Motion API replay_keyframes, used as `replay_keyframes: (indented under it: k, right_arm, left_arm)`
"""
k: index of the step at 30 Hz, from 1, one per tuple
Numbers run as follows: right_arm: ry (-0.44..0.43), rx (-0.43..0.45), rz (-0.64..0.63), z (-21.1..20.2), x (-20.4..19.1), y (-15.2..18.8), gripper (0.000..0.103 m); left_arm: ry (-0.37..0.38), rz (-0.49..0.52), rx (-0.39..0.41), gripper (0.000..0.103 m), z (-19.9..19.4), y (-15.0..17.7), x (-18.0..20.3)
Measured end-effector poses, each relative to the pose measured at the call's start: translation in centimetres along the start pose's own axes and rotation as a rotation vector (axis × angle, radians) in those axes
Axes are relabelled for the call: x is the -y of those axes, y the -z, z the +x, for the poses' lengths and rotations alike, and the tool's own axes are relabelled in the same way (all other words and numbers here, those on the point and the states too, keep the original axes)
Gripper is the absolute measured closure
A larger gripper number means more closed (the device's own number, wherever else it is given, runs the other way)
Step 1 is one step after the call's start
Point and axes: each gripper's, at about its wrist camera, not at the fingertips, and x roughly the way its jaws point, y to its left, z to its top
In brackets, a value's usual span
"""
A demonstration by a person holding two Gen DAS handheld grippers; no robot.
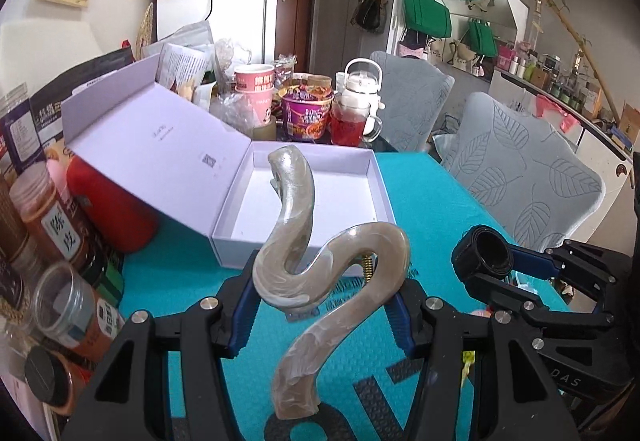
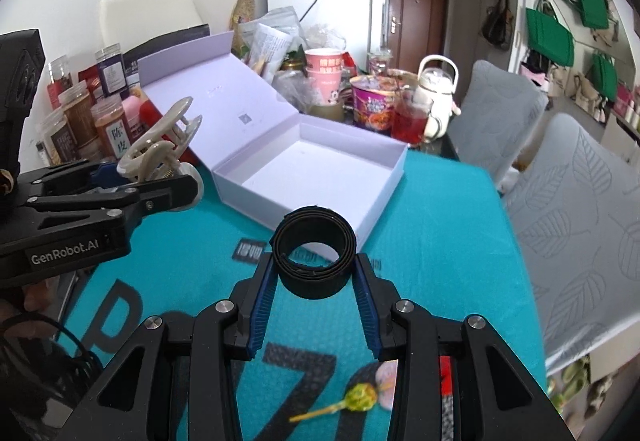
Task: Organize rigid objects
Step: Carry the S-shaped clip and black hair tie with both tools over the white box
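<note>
Left claw point(image 1: 324, 293) clamped on hair clip point(image 1: 316, 261), right claw point(image 2: 316, 281) clamped on black coiled band point(image 2: 314, 257), both just short of open white box point(image 2: 384, 177). Carry over near wall, lower inside, then release.

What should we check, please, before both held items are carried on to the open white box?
1. Left claw grips the hair clip: ok, its pads press the clip's sides.
2. Right claw grips the black coiled band: ok, squeezed between both pads.
3. White box lid open: ok, the lid leans back on the clutter behind.
4. Box interior free: ok, nothing visible inside.
5. The claws are apart from each other: ok, a clear gap shows in both views.
6. Lollipop on the teal mat out of the path: ok, it lies near the right claw's base, away from the box.
</note>
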Motion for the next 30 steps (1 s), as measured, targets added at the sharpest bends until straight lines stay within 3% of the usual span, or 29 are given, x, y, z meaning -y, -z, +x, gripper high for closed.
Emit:
replay_keyframes:
  k: [8,30]
  right_arm:
    - [-0.007,0.039,-0.039,1.2,0.6,-3.4,0.065]
    - [0.016,0.072,-0.046,9.8,3.9,-11.0,0.065]
  left_arm:
    - [0.0,0.003,0.024,0.048,2.0,-3.0,-0.8]
    - [-0.007,-0.007,0.046,0.048,11.2,-10.0,-2.6]
